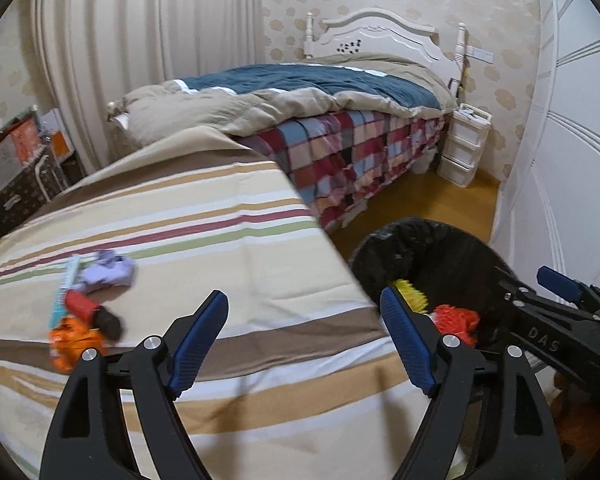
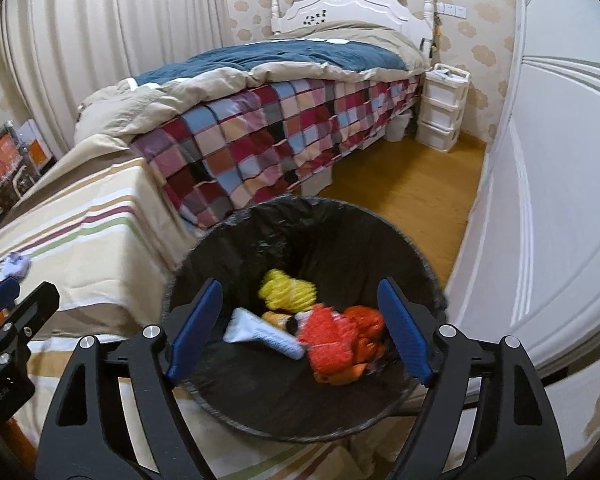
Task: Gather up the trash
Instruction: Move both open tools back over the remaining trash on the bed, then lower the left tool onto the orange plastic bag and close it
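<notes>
fingers point(image 2: 198, 330) spread, empty | right gripper point(image 2: 300, 330) tilted down (over bin point(image 2: 380, 248))

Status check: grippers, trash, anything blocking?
Left gripper and right gripper open, empty. Trash pile on striped cover; bin part-filled. Nothing blocking.

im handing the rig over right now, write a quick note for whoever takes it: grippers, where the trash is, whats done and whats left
Left gripper: open, nothing between the fingers, over the striped cloth.
Right gripper: open, empty, above the black-lined bin.
Done: in the bin lie a yellow mesh piece, an orange-red mesh piece and a white wrapper.
Left: on the striped cloth, a lilac crumpled piece, a red and dark tube-shaped piece, an orange wrapper and a thin turquoise item, too blurred to name.
</notes>
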`<state>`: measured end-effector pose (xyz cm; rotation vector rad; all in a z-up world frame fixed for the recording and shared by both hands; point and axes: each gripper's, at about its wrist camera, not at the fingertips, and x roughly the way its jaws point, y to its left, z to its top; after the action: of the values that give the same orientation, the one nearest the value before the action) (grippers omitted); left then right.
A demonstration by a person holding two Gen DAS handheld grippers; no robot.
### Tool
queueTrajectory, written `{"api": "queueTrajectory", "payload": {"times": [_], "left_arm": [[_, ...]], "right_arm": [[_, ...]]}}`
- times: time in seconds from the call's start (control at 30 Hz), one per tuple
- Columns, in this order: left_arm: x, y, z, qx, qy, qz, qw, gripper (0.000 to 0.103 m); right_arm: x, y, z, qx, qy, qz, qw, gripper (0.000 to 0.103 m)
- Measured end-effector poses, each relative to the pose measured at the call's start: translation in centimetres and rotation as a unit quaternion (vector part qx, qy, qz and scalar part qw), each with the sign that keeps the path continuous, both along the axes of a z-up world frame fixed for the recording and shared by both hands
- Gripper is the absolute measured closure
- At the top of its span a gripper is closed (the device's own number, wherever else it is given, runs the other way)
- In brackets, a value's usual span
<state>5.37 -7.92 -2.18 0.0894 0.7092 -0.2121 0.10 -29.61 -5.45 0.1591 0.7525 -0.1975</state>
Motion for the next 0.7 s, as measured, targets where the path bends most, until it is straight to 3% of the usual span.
{"api": "queueTrajectory", "payload": {"times": [0.47,0.7], "left_arm": [[-2.2,9.1,-0.4,0.025,-0.013,0.101,0.9945,0.023],[-1.2,12.8,-1.6,0.017,0.025,0.143,0.9892,0.023]], "right_arm": [[-0.1,9.6,0.1,0.016,0.008,0.099,0.995,0.024],[0.4,13.3,-0.4,-0.005,0.026,0.135,0.991,0.024]]}}
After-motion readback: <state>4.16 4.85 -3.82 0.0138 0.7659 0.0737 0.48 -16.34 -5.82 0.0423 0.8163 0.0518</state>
